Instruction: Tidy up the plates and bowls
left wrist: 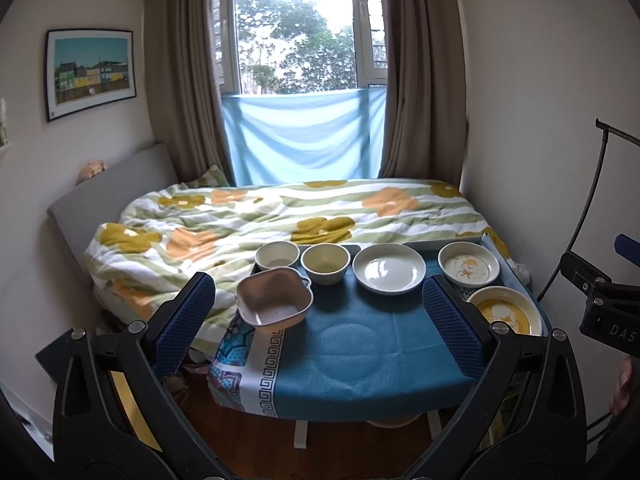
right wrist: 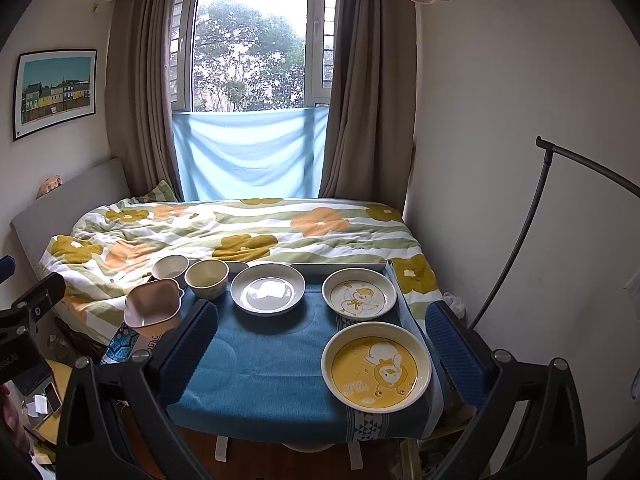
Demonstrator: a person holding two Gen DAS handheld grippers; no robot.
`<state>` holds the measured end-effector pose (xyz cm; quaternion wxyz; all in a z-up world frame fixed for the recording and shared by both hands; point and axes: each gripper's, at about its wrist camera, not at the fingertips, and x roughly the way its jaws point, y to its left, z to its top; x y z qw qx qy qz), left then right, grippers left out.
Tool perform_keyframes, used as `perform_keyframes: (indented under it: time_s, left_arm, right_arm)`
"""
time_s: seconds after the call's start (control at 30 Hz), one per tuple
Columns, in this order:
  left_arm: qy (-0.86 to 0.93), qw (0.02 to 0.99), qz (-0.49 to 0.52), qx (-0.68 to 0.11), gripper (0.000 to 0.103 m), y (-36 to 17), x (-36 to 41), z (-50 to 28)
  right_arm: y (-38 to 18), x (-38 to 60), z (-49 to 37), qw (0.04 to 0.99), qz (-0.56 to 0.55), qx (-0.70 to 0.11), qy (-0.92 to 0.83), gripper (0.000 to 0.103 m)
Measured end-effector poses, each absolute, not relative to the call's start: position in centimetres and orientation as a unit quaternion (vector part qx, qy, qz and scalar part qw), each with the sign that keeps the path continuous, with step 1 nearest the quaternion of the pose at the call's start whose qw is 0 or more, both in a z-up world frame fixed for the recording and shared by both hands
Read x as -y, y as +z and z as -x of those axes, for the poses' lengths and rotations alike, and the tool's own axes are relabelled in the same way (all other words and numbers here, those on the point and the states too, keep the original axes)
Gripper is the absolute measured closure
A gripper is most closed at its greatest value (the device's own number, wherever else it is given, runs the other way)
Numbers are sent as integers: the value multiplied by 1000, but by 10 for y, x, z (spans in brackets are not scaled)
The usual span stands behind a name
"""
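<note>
A small table under a blue cloth [left wrist: 360, 352] [right wrist: 256, 368] holds the dishes. At its left stand a pink square bowl [left wrist: 273, 299] [right wrist: 152, 309], a white bowl [left wrist: 277, 255] [right wrist: 170, 267] and a cream bowl [left wrist: 325, 263] [right wrist: 207, 278]. A plain white plate [left wrist: 389, 268] [right wrist: 267, 288] sits mid-back. A white duck plate [left wrist: 469, 265] [right wrist: 359, 294] and a yellow duck plate [left wrist: 505, 314] [right wrist: 376, 367] sit at the right. My left gripper [left wrist: 318, 320] is open and empty before the table. My right gripper [right wrist: 320, 344] is open and empty, its fingers either side of the yellow plate.
A bed with a flowered quilt [left wrist: 280, 216] [right wrist: 240, 232] lies right behind the table. A white tray edge [left wrist: 440, 243] [right wrist: 340, 267] lies at the table's back. A black stand [left wrist: 580, 216] [right wrist: 520, 240] curves along the right wall. Clutter lies on the floor at left [right wrist: 44, 396].
</note>
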<state>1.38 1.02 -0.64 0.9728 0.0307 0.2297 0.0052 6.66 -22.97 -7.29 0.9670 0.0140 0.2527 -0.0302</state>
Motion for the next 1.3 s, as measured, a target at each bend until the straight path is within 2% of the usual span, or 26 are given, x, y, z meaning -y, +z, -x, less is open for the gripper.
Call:
perform_keyframes:
  time_s: [1.3]
  left_arm:
    - [3, 972, -27, -234, 0, -8, -16, -14]
  right_arm:
    - [-75, 222, -66, 966, -13, -255, -28, 0]
